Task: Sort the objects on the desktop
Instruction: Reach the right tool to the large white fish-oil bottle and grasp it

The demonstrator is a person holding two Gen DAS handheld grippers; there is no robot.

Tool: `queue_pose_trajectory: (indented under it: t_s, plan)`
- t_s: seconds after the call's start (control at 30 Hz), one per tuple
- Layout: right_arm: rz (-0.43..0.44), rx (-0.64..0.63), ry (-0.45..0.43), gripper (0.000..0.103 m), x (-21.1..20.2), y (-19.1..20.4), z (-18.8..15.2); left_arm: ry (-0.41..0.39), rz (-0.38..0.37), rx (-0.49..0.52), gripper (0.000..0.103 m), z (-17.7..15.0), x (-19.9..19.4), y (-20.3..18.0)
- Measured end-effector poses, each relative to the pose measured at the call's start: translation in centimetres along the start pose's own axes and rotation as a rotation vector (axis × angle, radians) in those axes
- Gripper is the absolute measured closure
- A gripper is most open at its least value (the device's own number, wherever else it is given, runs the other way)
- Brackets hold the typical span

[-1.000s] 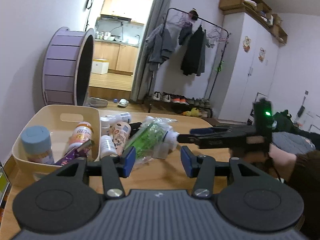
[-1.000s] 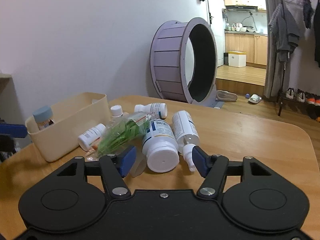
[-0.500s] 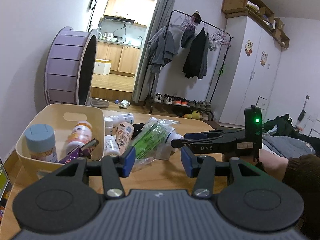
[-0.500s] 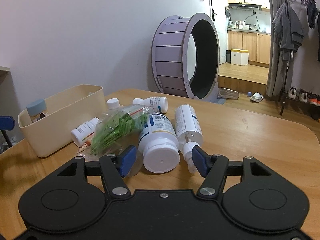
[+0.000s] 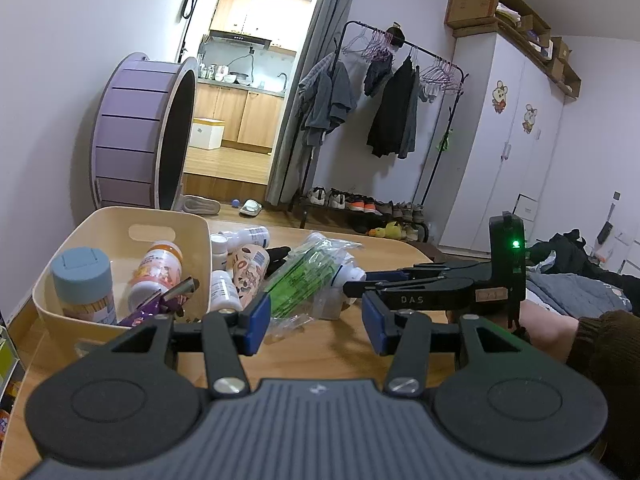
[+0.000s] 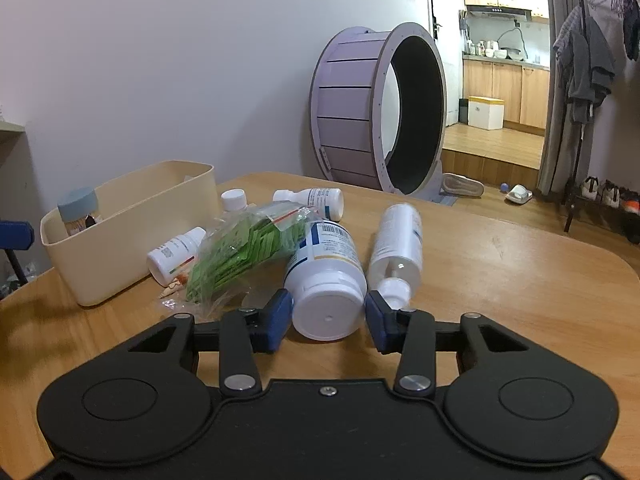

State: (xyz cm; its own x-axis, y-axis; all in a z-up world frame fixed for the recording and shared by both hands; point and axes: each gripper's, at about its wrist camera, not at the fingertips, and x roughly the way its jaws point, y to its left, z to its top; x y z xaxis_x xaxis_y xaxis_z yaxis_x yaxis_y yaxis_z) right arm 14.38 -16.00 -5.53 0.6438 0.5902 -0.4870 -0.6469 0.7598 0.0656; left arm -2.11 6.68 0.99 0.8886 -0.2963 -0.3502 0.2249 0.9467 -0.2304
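Left tool (image 5: pixel 314 322): black plastic body w/ ribbed grey top plate, 2 round discs either side, blue pads on black finger arms, silver screws at the pivots. Right tool (image 6: pixel 327 318): same build, smooth black plate, blue pads, silver screws, small centre screw. From left cam the right tool (image 5: pixel 356 286) shows side-on: black, "DAS" lettering, green LED on upright block. Person's sleeve (image 5: pixel 608 344): dark brown knit, ribbed cuff.

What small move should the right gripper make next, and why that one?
Probably finish closing, then lift. The right gripper has the big white bottle between its jaws, which are closing; the pads sit beside the cap with almost no gap. The bottle lies on the table, and the bin is near.
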Motion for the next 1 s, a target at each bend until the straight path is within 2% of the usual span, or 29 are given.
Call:
queue_pose_trajectory:
  t_s: [0.37, 0.43, 0.57, 0.63, 0.7, 0.77, 1.0]
  plan:
    - [0.012, -0.002, -0.003, 0.059, -0.6, 0.0, -0.1, 0.001, -0.003, 0.000, 0.054, 0.0, -0.1, 0.1]
    - [0.007, -0.008, -0.007, 0.050, -0.4, 0.1, -0.1, 0.005, -0.003, 0.000, 0.054, 0.0, -0.1, 0.1]
    - [0.009, -0.012, -0.007, 0.047, 0.2, 0.2, 0.0, 0.005, -0.004, -0.002, 0.054, 0.0, -0.1, 0.0]
    - [0.012, -0.009, 0.011, 0.049, 0.6, 0.2, 0.1, 0.005, -0.004, -0.002, 0.054, 0.0, -0.2, 0.0]
    - [0.020, 0.012, 0.010, 0.058, 0.6, -0.1, 0.2, 0.005, -0.003, -0.001, 0.054, 0.0, -0.1, 0.0]
    - [0.033, 0.058, 0.010, 0.061, 0.3, -0.6, 0.2, 0.007, -0.002, -0.001, 0.054, 0.0, -0.1, 0.0]
    - [0.008, 0.087, -0.028, 0.062, -2.4, -0.8, 0.6, 0.009, -0.005, 0.010, 0.054, -0.1, -0.2, -0.2]
